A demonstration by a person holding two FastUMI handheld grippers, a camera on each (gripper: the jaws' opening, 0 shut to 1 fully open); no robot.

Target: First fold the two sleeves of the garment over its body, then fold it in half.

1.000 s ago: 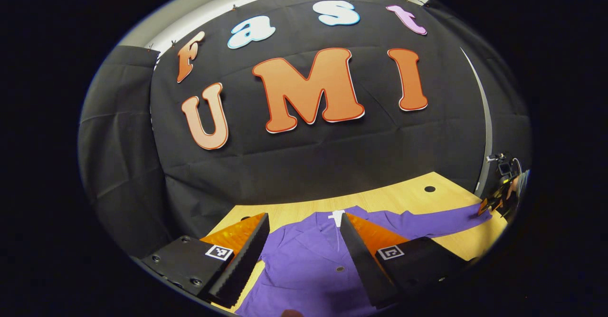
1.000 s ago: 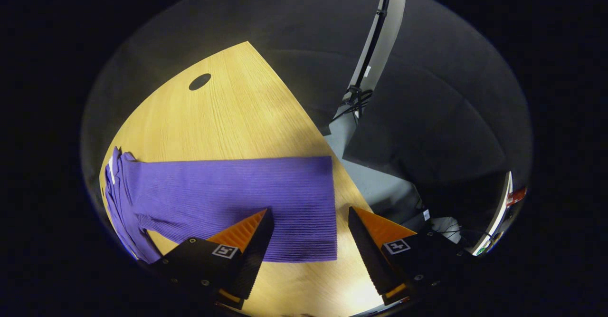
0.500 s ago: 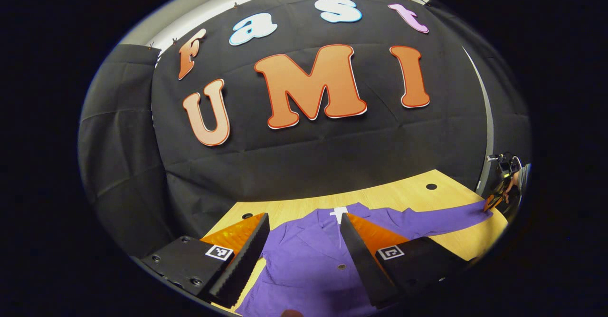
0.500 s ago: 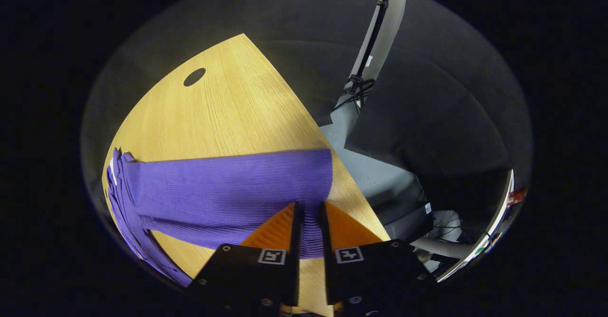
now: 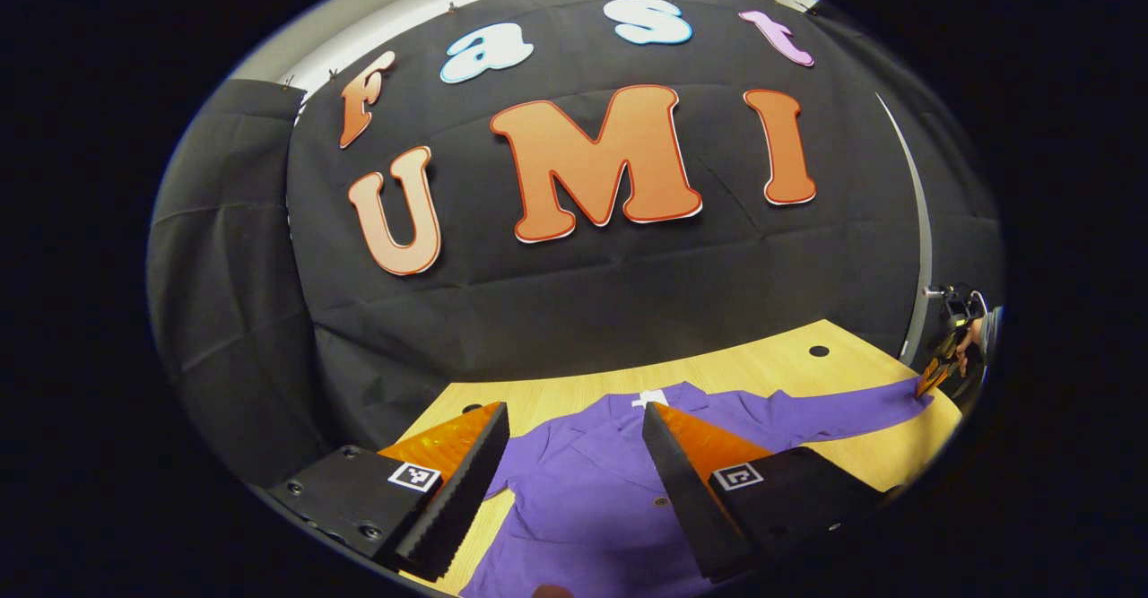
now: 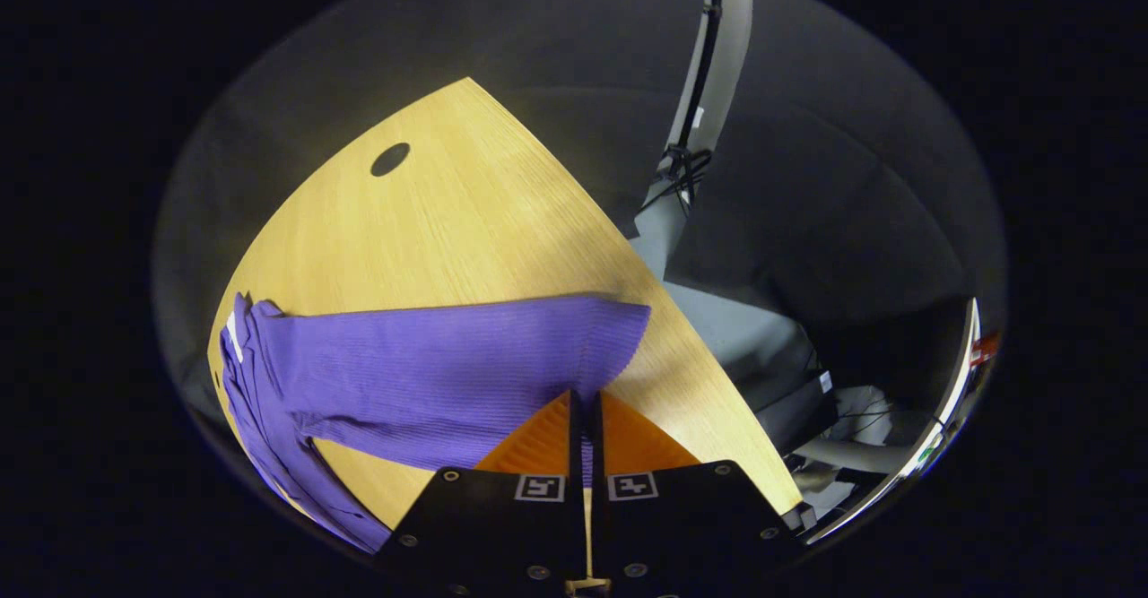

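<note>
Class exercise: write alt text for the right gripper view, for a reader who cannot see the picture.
The right tool is shut on the cuff end of a purple ribbed sleeve, which stretches across a light wooden table toward the rest of the garment at the left. A round cable hole sits in the tabletop farther off, with dark booth cloth beyond.

Around the purple garment (image 5: 592, 490) you had bare wooden table (image 5: 762, 369) on the far side, up to the black cloth wall (image 5: 583, 311), which closed off passage beyond. A round hole (image 6: 390, 159) sat in the table well beyond the sleeve (image 6: 448, 365). Past the sleeve's cuff, the table edge dropped away toward a post with cables (image 6: 686, 163).
</note>
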